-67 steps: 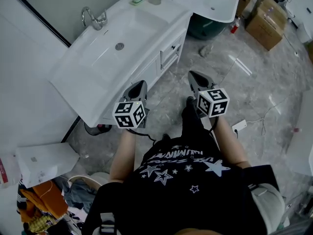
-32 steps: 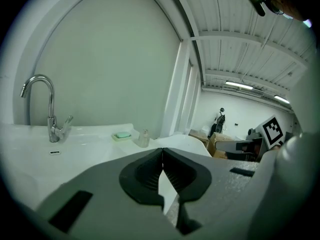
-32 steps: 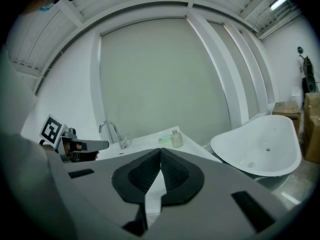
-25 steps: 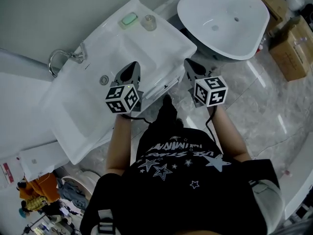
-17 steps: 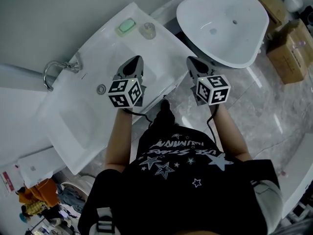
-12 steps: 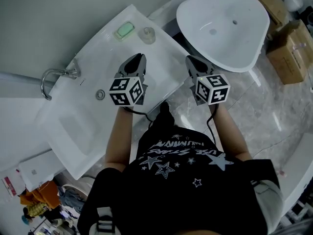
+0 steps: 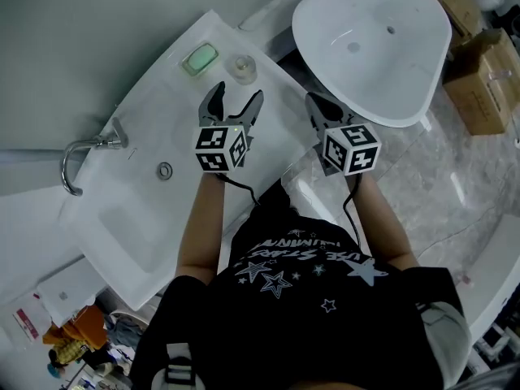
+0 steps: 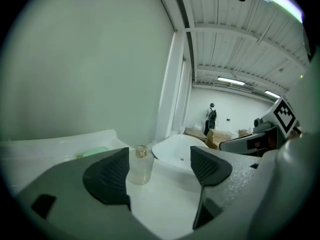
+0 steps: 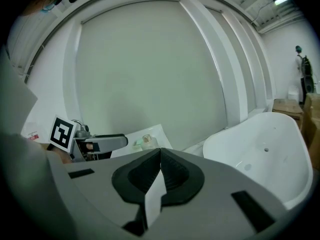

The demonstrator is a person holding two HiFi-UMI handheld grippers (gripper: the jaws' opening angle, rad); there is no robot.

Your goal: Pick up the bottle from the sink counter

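Bottle (image 7: 241,68) closer to L gripper (image 7: 236,94) than before; fingers just opened wide, empty. R gripper (image 7: 312,99) fingers closed.

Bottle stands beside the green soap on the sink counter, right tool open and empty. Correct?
Not quite: the right tool is shut, jaws together, as the right gripper view shows. The rest holds: it is empty, and the bottle stands beside the green soap on the sink counter.

Grey marble floor (image 7: 475,189), pale wall (image 7: 73,31)
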